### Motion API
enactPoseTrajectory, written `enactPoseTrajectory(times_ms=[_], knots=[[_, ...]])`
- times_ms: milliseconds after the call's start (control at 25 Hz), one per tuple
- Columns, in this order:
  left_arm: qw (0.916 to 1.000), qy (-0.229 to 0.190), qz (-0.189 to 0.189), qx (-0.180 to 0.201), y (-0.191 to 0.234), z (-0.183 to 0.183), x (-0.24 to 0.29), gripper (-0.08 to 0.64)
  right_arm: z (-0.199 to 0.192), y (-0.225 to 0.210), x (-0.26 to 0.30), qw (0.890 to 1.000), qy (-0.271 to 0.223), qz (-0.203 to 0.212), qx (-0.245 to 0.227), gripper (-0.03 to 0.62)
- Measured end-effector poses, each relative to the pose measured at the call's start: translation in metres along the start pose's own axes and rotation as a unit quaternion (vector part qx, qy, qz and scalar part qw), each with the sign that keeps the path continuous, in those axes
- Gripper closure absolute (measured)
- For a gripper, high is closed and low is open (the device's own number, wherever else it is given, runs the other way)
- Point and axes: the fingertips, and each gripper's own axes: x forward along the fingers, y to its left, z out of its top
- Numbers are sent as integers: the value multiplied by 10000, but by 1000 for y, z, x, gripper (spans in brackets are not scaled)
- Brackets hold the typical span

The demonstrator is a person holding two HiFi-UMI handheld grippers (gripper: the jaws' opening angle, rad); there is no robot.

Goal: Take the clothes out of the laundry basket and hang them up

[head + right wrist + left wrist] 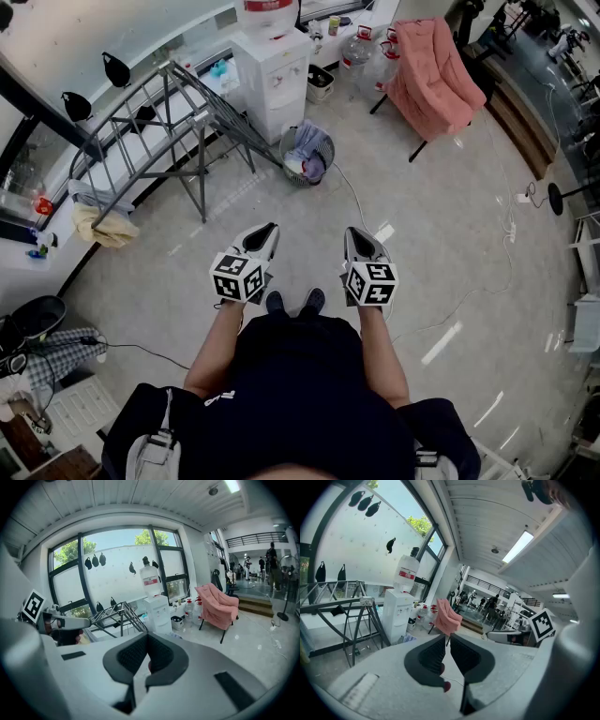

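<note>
We see the round grey mesh laundry basket standing upright on the floor. It is heaped with crumpled blue, white and pink clothes and sits just beside the foot of the grey metal drying rack.

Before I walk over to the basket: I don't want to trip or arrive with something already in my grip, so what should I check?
1. Is the left hand-held gripper empty? Ok, jaws together with nothing between them.
2. Is the right hand-held gripper empty? Ok, jaws together with nothing between them.
3. Does the laundry basket hold clothes? Ok.
4. Is the floor path clear? Not ok, a white cable lies between you and the basket.
5. Does the drying rack have free rails? Ok, most are bare.
6. Are hangers within reach? Cannot tell.
</note>
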Motion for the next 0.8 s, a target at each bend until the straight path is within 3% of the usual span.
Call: enactPoseTrajectory(times_ms=[120, 280, 560, 600, 680, 760, 800], knots=[[9999, 84, -76, -23, -5, -3, 6, 518, 2, 2, 1, 9999, -39, 65, -116, 594], [9994, 18, -16, -333, -1, -5, 7, 522, 3, 5, 0, 9998, -45, 75, -194, 594], [9978, -68, 648, 93, 25, -1, 0, 525, 0, 7, 4, 9999, -71, -48, -94, 594], [9976, -49, 692, 93, 29, -2, 0, 498, 1, 7, 5, 9999, -106, -80, -65, 594], [9975, 44, 693, 133, 33, -4, 0, 336, 2, 7, 4, 9997, -187, -166, -48, 592], [9975, 48, 687, 172, 36, -5, -2, 258, 2, 6, 4, 9994, -222, -245, -73, 586], [9974, 6, 701, 182, 37, -3, -3, 241, 1, 8, 5, 9995, -194, -224, -63, 455]])
